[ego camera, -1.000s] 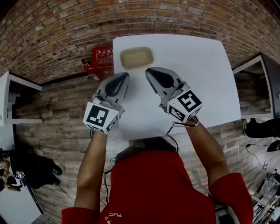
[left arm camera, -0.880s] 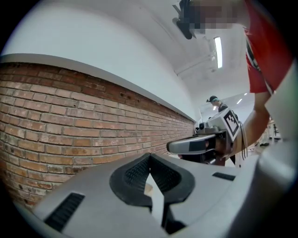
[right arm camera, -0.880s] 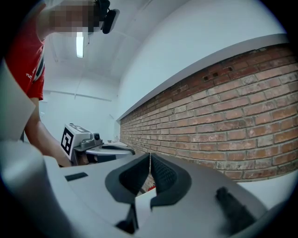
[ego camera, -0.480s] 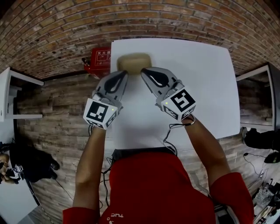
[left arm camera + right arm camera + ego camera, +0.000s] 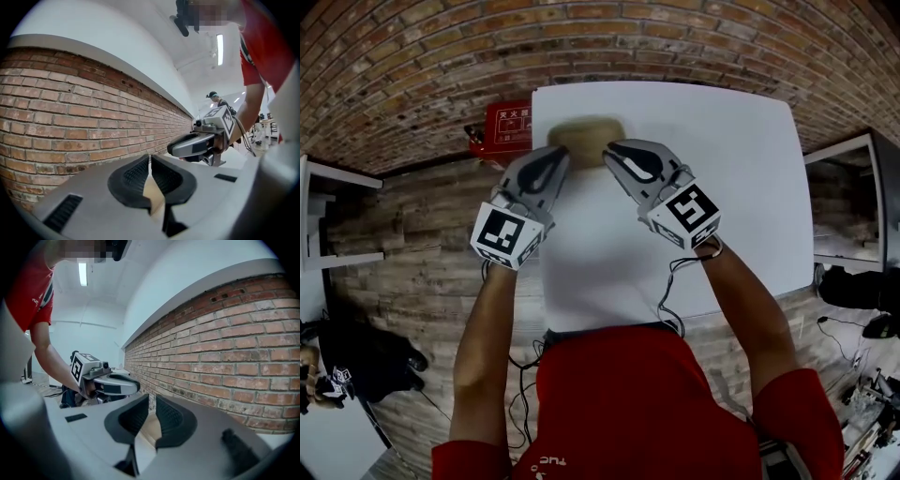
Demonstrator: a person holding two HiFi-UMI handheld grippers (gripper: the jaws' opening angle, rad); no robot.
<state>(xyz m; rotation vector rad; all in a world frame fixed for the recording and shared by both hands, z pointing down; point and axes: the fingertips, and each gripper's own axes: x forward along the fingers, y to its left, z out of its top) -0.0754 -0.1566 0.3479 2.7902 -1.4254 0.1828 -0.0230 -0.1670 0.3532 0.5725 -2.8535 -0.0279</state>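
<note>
Tan shallow rounded tray (image 5: 584, 129): blurred, at the far left edge of the white square table (image 5: 731, 150).
Left gripper (image 5: 559, 156): tips over the tray's near left rim, jaws a thin slit apart, gripping nothing.
Right gripper (image 5: 613, 150): tips over its near right rim, jaws narrowly apart, empty.
Change: a second ago both tips stopped short of the tray.

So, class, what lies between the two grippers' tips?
In the head view, the tray lies between the left gripper and the right gripper. Nearer the person, only bare table separates them.
</note>
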